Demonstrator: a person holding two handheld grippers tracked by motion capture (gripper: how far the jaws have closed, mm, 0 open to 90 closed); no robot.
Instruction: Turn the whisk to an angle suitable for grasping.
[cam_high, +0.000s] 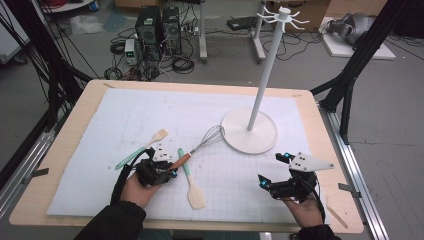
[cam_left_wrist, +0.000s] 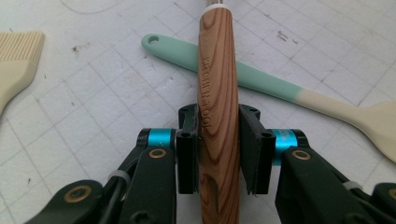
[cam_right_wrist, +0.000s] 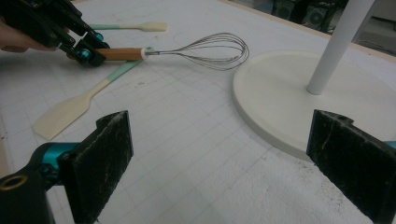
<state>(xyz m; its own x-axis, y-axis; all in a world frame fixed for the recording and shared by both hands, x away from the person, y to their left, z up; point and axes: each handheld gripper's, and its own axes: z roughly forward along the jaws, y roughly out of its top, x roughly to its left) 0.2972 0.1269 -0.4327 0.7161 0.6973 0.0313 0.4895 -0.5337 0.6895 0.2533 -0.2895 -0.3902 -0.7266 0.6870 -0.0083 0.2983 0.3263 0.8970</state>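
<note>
The step in hand looks like the pickup of the whisk (cam_high: 202, 141). The left gripper (cam_high: 167, 172) has its two black jaws set either side of the whisk's wooden handle (cam_left_wrist: 217, 116). In the left gripper view the pads sit right against the wood on both sides, so it reads as pinching the handle down near its butt end. The whisk lies on the white mat (cam_high: 125, 120), its wire head pointing at the round base of the hanging stand (cam_high: 249, 131) and ending just beside it, maybe touching the rim; it's hard to tell.

The handle crosses over a mint-handled spatula (cam_left_wrist: 280, 88), which lies diagonally under it. A second mint-handled tool, a pastry brush (cam_high: 141, 148), sits just to the left of the gripper.

The right gripper (cam_high: 274, 170) is well apart from all that, over the mat near the stand's base with its jaws spread wide and nothing between them.

Next move is probably a straight lift, so the handle clears the spatula without dragging it along. After that, it likely heads up to the hooks (cam_high: 283, 15) at the top of the pole. That'd need the end of the handle left free, and the grip is pretty close to that end.
</note>
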